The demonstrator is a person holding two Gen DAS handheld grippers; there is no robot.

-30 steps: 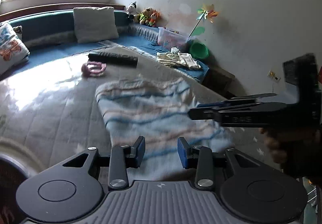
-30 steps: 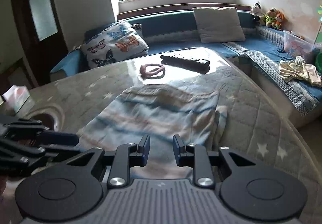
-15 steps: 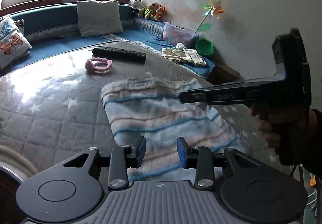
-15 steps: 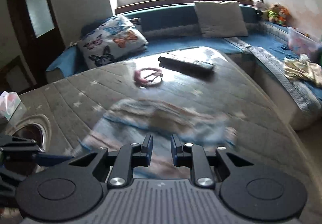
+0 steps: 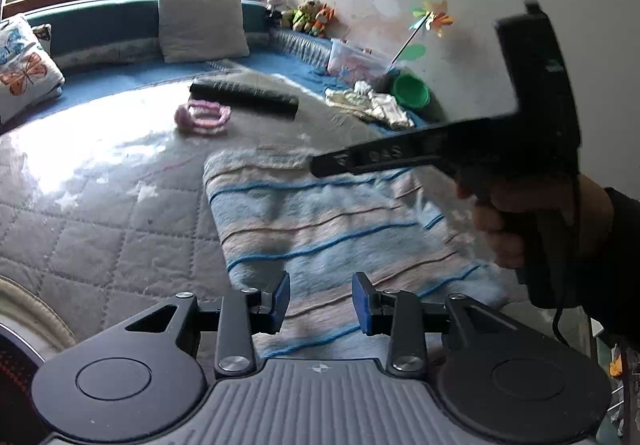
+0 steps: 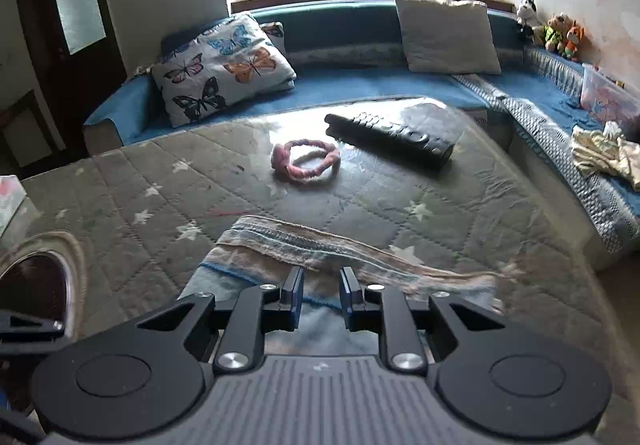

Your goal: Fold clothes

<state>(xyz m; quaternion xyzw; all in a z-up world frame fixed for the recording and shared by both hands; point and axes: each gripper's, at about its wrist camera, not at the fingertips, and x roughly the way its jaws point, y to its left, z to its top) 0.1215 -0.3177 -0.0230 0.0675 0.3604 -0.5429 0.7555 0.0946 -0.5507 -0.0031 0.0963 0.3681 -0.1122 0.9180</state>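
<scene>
A light blue striped garment [image 5: 320, 221] lies folded flat on the grey quilted, star-patterned table top [image 5: 100, 229]. My left gripper [image 5: 320, 299] is open and empty, just above the garment's near edge. My right gripper [image 6: 320, 295] is open and empty, low over the garment's far hem [image 6: 320, 245]. In the left wrist view the right gripper [image 5: 320, 165] reaches in from the right over the far part of the garment, held in a hand.
A pink hair band [image 6: 306, 161] and a black remote [image 6: 390, 135] lie farther back on the table. A blue corner sofa [image 6: 360, 85] holds a butterfly pillow [image 6: 224, 65], a grey cushion [image 6: 446, 35], crumpled clothes [image 6: 604, 153], plush toys and a plastic box. A round hole in the table [image 6: 36, 285] is at left.
The right gripper has moved forward over the garment toward its far hem. The left gripper has barely moved and stays open. The garment lies flat as before.
</scene>
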